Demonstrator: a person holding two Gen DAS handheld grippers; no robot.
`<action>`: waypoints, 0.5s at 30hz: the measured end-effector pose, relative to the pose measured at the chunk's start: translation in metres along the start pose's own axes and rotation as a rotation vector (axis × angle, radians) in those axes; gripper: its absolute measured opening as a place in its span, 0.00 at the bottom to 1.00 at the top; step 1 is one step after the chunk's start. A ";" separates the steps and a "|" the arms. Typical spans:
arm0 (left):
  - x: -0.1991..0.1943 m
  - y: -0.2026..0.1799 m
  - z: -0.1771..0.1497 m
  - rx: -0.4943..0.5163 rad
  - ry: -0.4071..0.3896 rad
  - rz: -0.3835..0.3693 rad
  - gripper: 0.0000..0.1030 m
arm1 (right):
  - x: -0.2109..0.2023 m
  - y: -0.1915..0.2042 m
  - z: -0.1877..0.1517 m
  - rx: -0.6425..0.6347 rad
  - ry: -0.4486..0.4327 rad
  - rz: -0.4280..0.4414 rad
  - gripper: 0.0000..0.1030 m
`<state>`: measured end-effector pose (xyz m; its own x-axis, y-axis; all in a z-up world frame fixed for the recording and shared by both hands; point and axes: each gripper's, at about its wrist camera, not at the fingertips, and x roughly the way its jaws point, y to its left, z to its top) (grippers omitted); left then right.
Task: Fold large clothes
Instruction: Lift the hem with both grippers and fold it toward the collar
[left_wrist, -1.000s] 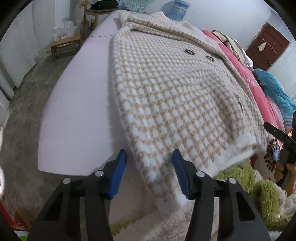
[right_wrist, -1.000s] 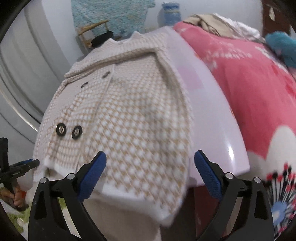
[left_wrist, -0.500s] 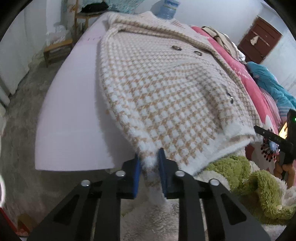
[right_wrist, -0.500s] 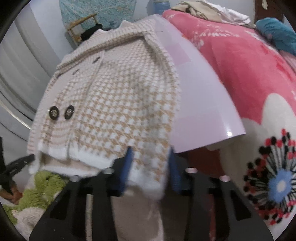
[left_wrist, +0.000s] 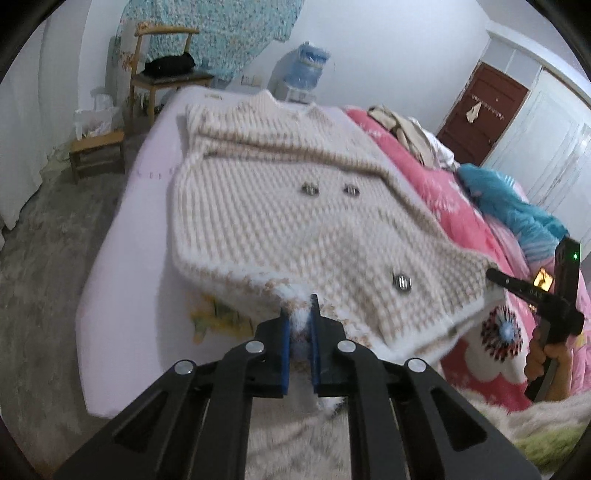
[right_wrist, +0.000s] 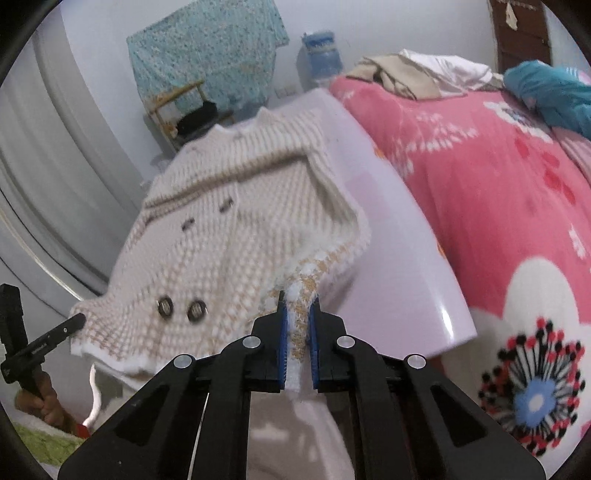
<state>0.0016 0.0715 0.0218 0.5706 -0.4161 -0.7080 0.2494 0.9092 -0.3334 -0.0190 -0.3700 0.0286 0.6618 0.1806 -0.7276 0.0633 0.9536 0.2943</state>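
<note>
Pinching the white fluffy hem, my left tongs (left_wrist: 298, 332) and right tongs (right_wrist: 297, 325) are each clamped on a bottom corner of the one houndstooth knit cardigan (left_wrist: 280, 221), which lies spread along the pale lilac board (left_wrist: 122, 236) beside the bed's pink blanket (right_wrist: 498, 206). I judge it thick, soft and floppy, fairly weighty, so the sturdy hem band is the right place to hold. I count four dark buttons in two pairs, two tongs, one cardigan.
</note>
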 end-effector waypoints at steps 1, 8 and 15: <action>0.001 0.001 0.006 -0.004 -0.008 -0.001 0.08 | 0.002 0.002 0.006 0.000 -0.007 0.007 0.07; 0.016 0.013 0.044 -0.030 -0.047 0.031 0.08 | 0.022 0.008 0.055 0.015 -0.068 0.050 0.07; 0.038 0.041 0.083 -0.088 -0.061 0.084 0.08 | 0.061 0.010 0.100 0.027 -0.080 0.082 0.07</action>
<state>0.0983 0.0943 0.0326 0.6338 -0.3341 -0.6976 0.1307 0.9352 -0.3291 0.0970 -0.3733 0.0496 0.7227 0.2373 -0.6492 0.0255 0.9294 0.3681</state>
